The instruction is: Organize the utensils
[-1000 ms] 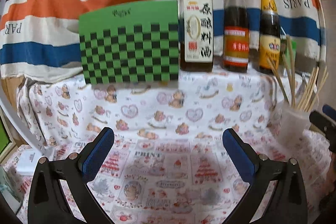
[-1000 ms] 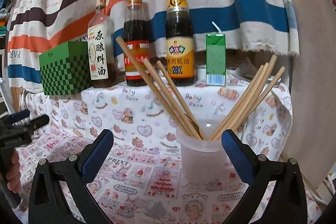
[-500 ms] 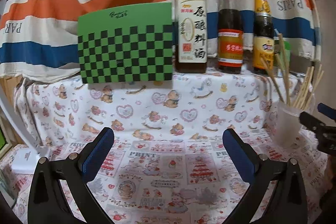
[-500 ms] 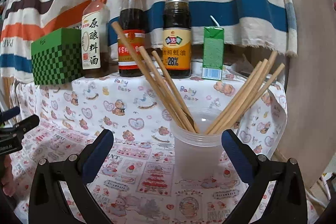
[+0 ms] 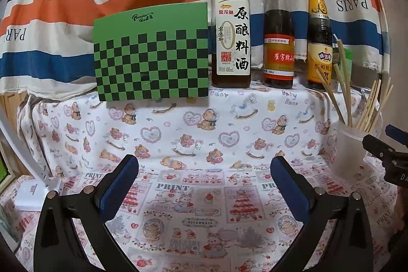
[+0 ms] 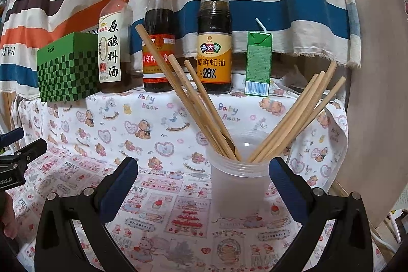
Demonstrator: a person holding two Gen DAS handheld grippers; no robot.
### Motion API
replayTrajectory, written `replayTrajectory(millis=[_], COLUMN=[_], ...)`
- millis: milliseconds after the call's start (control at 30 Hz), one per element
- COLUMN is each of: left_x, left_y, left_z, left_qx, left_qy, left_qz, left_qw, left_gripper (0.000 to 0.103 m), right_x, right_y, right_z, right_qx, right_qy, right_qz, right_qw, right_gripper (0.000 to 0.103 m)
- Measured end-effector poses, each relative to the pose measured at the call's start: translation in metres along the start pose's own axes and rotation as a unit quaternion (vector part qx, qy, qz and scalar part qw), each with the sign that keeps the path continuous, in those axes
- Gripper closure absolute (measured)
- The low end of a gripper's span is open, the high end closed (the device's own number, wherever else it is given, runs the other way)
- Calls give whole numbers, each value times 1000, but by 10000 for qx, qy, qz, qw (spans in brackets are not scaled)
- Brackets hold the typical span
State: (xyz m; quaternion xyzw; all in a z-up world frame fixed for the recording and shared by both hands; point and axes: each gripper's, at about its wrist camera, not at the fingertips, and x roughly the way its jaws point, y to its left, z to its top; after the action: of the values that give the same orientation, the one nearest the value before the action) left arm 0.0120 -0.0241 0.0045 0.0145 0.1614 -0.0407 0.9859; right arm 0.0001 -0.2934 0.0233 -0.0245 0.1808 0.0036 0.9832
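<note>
A translucent plastic cup [image 6: 239,180] stands on the patterned tablecloth and holds several wooden chopsticks [image 6: 193,103] that fan out left and right. My right gripper [image 6: 204,179] is open and empty, with the cup between its fingers but a little ahead, not touched. In the left wrist view the cup [image 5: 350,148] is at the far right with the chopsticks [image 5: 367,103] in it. My left gripper [image 5: 202,181] is open and empty above the cloth, well left of the cup.
A green checkered box [image 5: 151,52], three sauce bottles [image 5: 230,42] [image 5: 278,40] [image 5: 318,42] and a green drink carton [image 6: 258,63] stand on the raised back ledge. A white box [image 5: 32,191] lies at the left. A striped cloth hangs behind. A wall [image 6: 377,68] is on the right.
Both grippers have drawn back and sunk a little, so the bottles and box look higher and farther. The cup and chopsticks have not moved. Both grippers stay open.
</note>
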Motion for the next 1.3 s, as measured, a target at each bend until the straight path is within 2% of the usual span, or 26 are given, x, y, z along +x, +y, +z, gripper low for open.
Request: replayTrajectory(millis=[1300], left_x=[-2], left_y=[-2], left_z=[1], left_qx=[74], left_qy=[-29], left_qz=[221], left_qw=[9997], left_gripper=[0], right_x=[-1], right_y=[-2], right_z=[0], right_qx=[25], right_qy=[-12], right_qz=[-52], right_qw=[10000], right_gripper=[0])
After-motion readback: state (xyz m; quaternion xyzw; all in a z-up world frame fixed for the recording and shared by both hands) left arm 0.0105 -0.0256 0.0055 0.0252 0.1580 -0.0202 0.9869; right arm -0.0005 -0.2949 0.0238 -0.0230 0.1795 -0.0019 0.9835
